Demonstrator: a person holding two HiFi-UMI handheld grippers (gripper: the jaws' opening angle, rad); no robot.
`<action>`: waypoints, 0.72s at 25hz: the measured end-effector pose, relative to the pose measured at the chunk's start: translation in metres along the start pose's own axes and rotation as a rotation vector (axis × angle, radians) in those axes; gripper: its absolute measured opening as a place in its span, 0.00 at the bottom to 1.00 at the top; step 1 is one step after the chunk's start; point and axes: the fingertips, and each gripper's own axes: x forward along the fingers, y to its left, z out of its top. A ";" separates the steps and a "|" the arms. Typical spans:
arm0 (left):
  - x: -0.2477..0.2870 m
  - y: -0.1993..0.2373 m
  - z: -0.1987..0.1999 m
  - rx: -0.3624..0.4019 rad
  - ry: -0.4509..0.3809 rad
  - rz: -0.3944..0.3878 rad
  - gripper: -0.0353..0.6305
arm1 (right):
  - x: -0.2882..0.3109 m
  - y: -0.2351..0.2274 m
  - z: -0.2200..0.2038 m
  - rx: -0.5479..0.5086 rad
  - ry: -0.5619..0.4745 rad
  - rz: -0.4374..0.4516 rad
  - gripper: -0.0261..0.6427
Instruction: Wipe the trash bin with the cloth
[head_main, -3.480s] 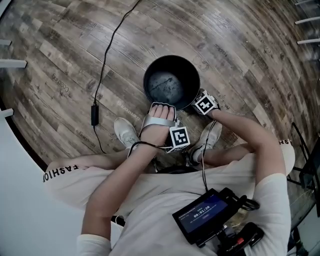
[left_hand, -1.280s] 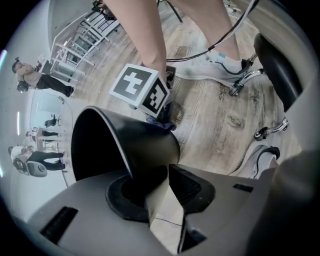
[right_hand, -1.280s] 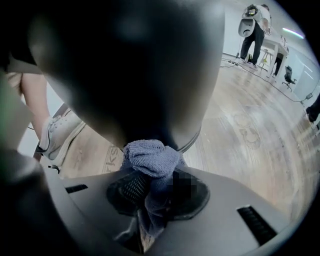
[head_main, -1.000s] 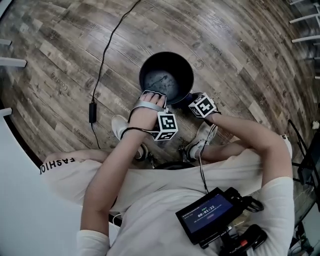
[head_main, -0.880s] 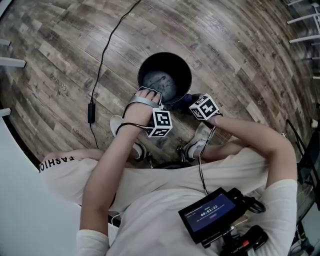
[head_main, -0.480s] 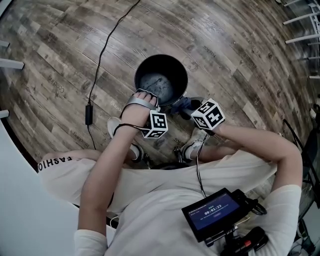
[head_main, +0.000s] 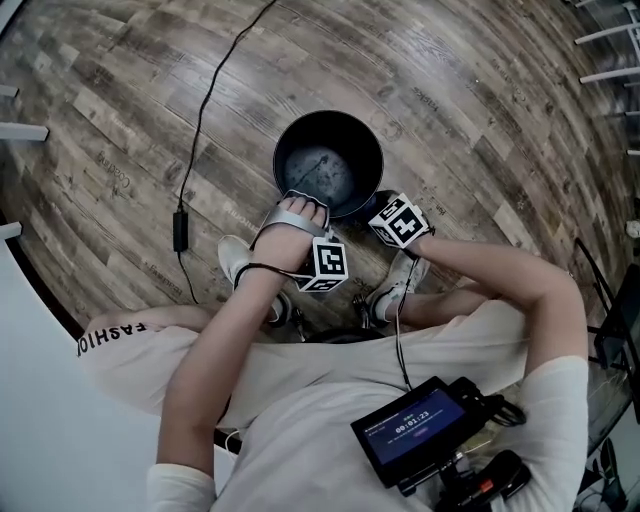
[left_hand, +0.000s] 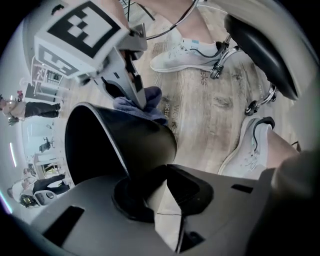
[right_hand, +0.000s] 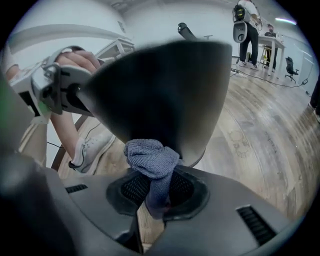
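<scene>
The left gripper's (left_hand: 160, 200) jaws have just closed onto the near rim of the trash bin (head_main: 300, 140). The right gripper (right_hand: 152, 200) (clamped on the blue cloth (right_hand: 150, 157)) has come back in against the bin's outer wall. Bare floor (head_main: 480, 90) lies open beyond the bin, while shoes (head_main: 245, 262) crowd its near side.

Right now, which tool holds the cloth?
The right tool pinches the blue cloth; the left tool has just been closing its jaws on the bin rim.

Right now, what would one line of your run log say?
left gripper: jaws just closed onto trash bin rim | right gripper: shut on cloth | cloth: against bin's outer wall
</scene>
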 end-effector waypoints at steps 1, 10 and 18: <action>0.000 0.000 0.001 -0.002 0.000 -0.001 0.18 | 0.011 -0.004 -0.006 0.005 0.011 -0.006 0.15; 0.000 0.004 0.007 -0.027 -0.025 -0.016 0.18 | 0.093 -0.047 -0.051 0.032 0.110 -0.100 0.15; 0.001 0.004 0.008 -0.061 -0.018 -0.015 0.18 | 0.062 -0.034 -0.046 0.034 0.094 -0.053 0.15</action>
